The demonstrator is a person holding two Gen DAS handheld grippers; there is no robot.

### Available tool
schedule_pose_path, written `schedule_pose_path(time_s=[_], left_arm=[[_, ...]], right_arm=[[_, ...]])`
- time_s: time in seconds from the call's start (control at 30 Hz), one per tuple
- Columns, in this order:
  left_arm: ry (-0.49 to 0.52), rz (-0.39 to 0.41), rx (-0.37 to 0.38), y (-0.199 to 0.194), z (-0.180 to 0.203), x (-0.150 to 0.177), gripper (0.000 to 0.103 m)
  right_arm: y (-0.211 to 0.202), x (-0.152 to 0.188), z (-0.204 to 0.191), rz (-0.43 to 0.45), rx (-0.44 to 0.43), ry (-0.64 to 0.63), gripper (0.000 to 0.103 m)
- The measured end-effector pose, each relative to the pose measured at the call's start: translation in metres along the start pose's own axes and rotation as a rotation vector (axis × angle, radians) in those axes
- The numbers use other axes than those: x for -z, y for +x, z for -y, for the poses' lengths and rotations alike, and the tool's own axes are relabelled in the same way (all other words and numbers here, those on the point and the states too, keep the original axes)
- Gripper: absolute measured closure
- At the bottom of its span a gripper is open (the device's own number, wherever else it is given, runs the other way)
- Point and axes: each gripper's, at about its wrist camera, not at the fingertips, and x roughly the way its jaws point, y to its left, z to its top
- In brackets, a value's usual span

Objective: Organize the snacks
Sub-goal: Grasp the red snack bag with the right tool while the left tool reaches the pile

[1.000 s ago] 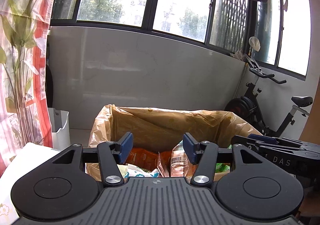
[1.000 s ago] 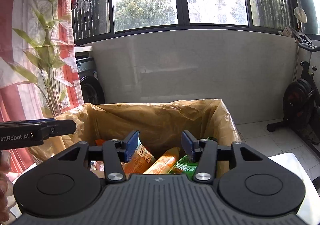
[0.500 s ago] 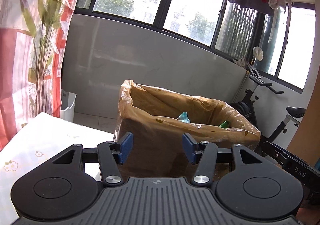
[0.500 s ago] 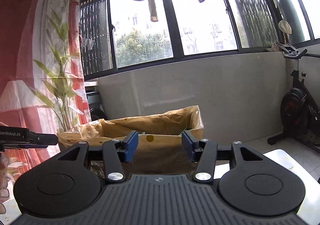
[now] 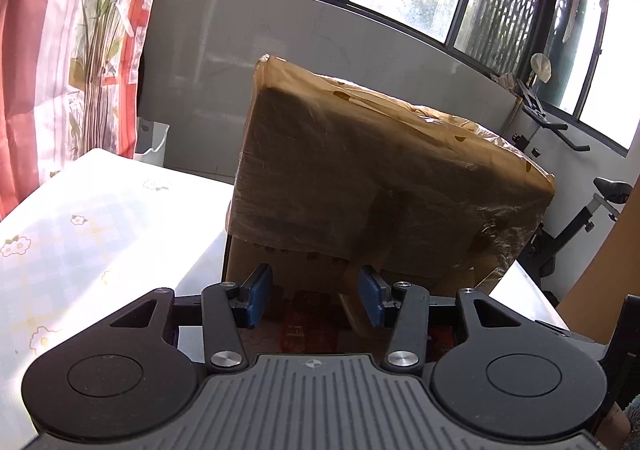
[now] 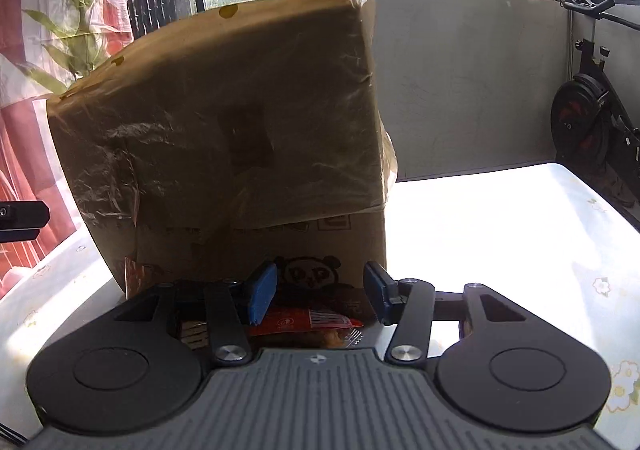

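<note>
A cardboard box [image 5: 360, 177], lined with a brown plastic bag, stands on the table close in front of both grippers. Its inside is hidden from this low angle. In the left wrist view my left gripper [image 5: 314, 298] sits low at the box's foot. Its jaws are closing, above a dark red snack packet [image 5: 308, 324] lying on the table; the pads do not touch it. In the right wrist view the box [image 6: 224, 121] shows a panda print. My right gripper [image 6: 320, 296] stands open over a red snack packet [image 6: 304, 322] lying flat by the box.
The table [image 5: 80, 230] has a pale floral cloth, with bare surface right of the box [image 6: 500, 230]. An exercise bike [image 6: 592, 121] stands at the right past the table edge. A white bin [image 5: 154, 141] and a red curtain are at the left.
Both grippers have dropped from above the box's open top to table level in front of it. The snacks inside have gone out of sight. The left jaws stand narrower.
</note>
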Motion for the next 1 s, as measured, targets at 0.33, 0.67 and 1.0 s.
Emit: schedule_pose_path(time_s=[0.33,0.67,1.0], left_arm=[[0.005,-0.066,0.001,0.013,-0.003,0.017,0.056],[0.006,-0.120,0.018,0.016,0.004,0.040,0.057],[0.003,-0.131,0.017,0.017,0.004,0.046,0.057]], right_arm=[[0.021,0.016,0.001,-0.150,-0.035,0.016,0.057],[-0.028,0.044,0.000,-0.174,-0.060,-0.024,0.055],[-0.011,0.048,-0.005,-0.224,-0.062,-0.052,0.030]])
